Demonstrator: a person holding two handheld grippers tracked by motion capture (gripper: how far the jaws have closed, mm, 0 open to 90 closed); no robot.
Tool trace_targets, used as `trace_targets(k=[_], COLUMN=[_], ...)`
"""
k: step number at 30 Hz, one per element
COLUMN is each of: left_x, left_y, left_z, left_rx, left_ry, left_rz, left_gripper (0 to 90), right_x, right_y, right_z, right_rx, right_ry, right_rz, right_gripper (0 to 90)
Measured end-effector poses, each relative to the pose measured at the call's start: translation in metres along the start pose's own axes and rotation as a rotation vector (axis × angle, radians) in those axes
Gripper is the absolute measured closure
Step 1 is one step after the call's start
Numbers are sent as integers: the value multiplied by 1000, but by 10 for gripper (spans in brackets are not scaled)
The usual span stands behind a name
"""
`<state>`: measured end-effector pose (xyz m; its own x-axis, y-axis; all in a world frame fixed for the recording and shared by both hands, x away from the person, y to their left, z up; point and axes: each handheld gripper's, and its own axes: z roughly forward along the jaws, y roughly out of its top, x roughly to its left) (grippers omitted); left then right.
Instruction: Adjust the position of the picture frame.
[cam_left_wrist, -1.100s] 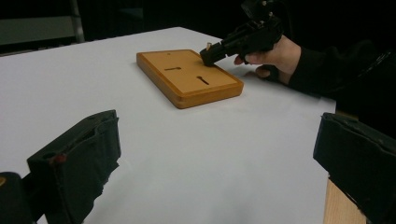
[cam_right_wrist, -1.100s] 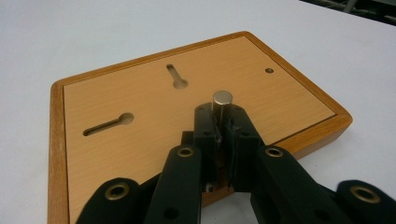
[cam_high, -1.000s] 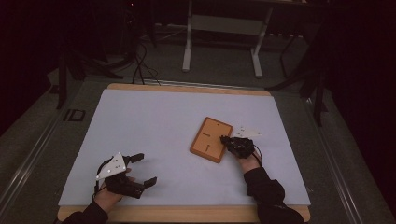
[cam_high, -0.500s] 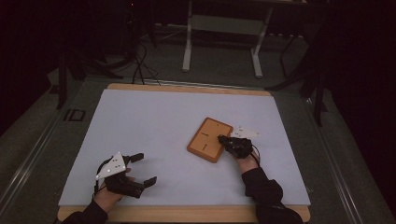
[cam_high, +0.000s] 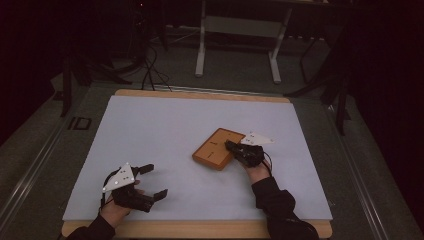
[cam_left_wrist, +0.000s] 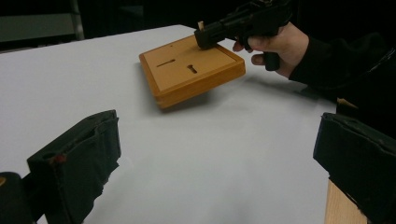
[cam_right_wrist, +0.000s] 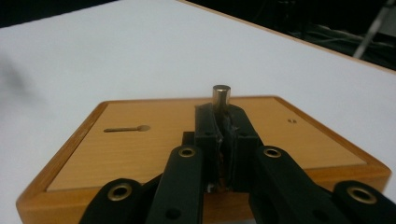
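- My right gripper (cam_right_wrist: 221, 122) has its jaws clamped together on a small metal peg (cam_right_wrist: 221, 97), which stands upright between the tips with its top poking clear above them.
- That peg sits over the wooden board (cam_high: 215, 147), right of centre in the high view; in the right gripper view the board spreads across the lower half of the frame, just beneath the jaw tips.
- The relation that matters: the keyhole slot (cam_right_wrist: 125, 128) lies to the left of the peg in the right gripper view, its long axis running sideways across the frame, round end nearer the peg. I cannot tell whether the peg's foot touches the board.
- From the left gripper view, the board (cam_left_wrist: 191, 69) in the upper middle looks tipped, its near edge raised off the white sheet (cam_left_wrist: 224, 154), with a shadow beneath.
- My left gripper (cam_high: 135, 186) rests at the lower left of the high view, jaws wide apart and empty, well apart from the board.
- The right hand (cam_high: 257, 170) is plainly the nearer one, so I judge any seating move is its job.
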<state>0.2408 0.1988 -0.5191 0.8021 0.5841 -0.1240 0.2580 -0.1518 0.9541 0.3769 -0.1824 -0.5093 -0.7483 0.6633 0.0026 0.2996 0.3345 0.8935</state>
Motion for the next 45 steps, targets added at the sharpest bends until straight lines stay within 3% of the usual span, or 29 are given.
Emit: trace_targets(k=[13,17,29,36,45], left_x=[1,2,1,1,0], left_y=[0,-1,-1,-1,-1], left_z=[0,0,-1,0,1], left_rx=[3,0,0,1,7], left_ry=[1,1,1,0,-3], left_rz=[-1,-2,-1,1,2], left_gripper=[11,12,11,12,12], right_x=[29,44,77,75,68], right_y=[16,24,26,12,-2], right_z=[12,18,43,41,38], right_rx=[-67,-93,-65,-48,-12], right_ry=[69,128,197,249,263], right_rz=[-38,-43,-106,-95,-97], right_gripper=[857,856,856,855,853])
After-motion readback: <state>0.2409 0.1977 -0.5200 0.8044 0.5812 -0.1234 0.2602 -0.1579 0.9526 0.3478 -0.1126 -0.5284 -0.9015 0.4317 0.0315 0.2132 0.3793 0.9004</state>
